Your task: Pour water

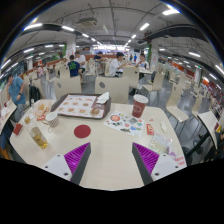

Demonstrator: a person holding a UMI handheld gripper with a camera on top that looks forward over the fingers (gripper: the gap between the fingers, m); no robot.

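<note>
My gripper (pixel 111 160) is open above the near part of a pale table (pixel 105 150), and nothing lies between its magenta pads (pixel 76 157). Well beyond the right finger a brown cup (pixel 139 105) with a light rim stands upright. To the far left of the fingers a yellowish bottle (pixel 38 137) lies on the table, with a clear glass (pixel 52 118) just behind it. A round red coaster (pixel 82 131) lies ahead of the left finger.
A tray (pixel 80 104) with small items sits at the table's far side, and a colourful printed sheet (pixel 125 123) lies in front of the cup. Chairs ring the table. People stand at other tables behind.
</note>
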